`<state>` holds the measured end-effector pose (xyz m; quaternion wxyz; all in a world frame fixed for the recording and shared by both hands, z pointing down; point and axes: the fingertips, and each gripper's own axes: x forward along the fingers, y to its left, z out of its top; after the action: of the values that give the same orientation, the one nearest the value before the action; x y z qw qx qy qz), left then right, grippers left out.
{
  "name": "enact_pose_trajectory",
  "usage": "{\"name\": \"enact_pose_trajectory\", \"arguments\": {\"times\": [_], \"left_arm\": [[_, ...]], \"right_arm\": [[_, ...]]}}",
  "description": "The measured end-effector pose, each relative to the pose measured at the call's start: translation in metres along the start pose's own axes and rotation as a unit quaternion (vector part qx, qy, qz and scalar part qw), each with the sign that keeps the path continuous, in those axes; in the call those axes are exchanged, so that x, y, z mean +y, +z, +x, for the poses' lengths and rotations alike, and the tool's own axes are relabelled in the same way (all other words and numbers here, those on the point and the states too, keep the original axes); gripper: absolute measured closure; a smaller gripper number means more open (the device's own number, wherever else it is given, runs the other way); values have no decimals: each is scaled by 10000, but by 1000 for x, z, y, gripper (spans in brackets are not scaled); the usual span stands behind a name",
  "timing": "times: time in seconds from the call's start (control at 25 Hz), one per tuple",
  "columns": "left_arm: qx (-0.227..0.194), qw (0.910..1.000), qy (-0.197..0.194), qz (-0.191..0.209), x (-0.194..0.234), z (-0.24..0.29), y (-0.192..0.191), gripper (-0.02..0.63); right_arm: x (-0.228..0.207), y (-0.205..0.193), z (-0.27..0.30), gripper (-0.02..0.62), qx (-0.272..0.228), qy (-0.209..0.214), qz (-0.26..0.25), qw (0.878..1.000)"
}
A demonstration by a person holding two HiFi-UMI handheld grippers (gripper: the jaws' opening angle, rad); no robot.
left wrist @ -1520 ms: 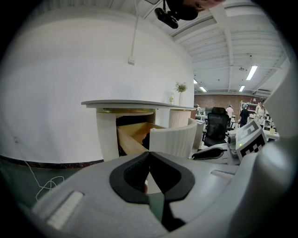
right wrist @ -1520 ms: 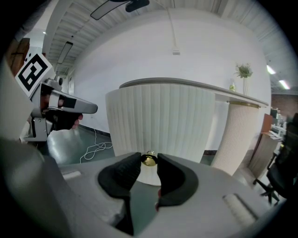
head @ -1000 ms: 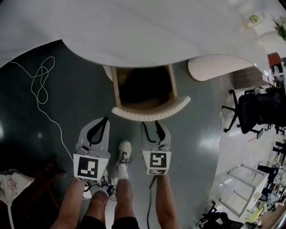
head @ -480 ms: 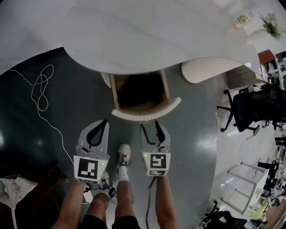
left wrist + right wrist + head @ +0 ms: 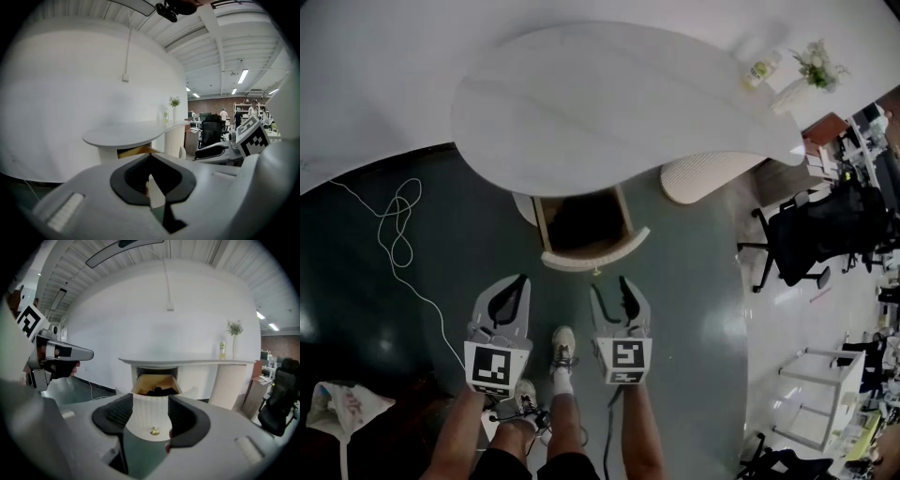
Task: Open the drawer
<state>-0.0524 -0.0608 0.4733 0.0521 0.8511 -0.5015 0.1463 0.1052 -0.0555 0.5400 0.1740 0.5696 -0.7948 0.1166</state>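
The wooden drawer (image 5: 581, 225) stands pulled out from under the white table (image 5: 600, 103). Its curved white front (image 5: 598, 260) faces me. In the right gripper view the front's brass knob (image 5: 153, 431) shows between the jaws, well beyond them, and something dark lies in the drawer (image 5: 157, 391). My right gripper (image 5: 609, 286) hangs open and empty, a short way back from the front. My left gripper (image 5: 517, 284) is beside it, to the drawer's left. Its tips meet with nothing held (image 5: 150, 157).
A white cable (image 5: 394, 225) loops over the dark floor at the left. A ribbed white pedestal (image 5: 703, 173) and a black office chair (image 5: 811, 234) stand at the right. A bottle (image 5: 759, 70) and a plant (image 5: 816, 61) sit on the table's far end. My shoe (image 5: 562, 342) is between the grippers.
Both grippers have risen and drawn back, so the drawer looks smaller and farther off. The right jaws have spread a little wider. The drawer stays pulled out.
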Motion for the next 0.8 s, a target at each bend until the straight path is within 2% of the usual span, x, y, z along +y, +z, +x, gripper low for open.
{"name": "enact_pose_trajectory", "arguments": {"times": [0.48, 0.8], "left_arm": [[-531, 9983, 246, 67, 14, -68, 130, 597], [-824, 9962, 268, 109, 6, -118, 194, 597]], "right_arm": [[13, 146, -77, 368, -611, -142, -75, 9980], [22, 216, -134, 408, -928, -338, -196, 9949]]}}
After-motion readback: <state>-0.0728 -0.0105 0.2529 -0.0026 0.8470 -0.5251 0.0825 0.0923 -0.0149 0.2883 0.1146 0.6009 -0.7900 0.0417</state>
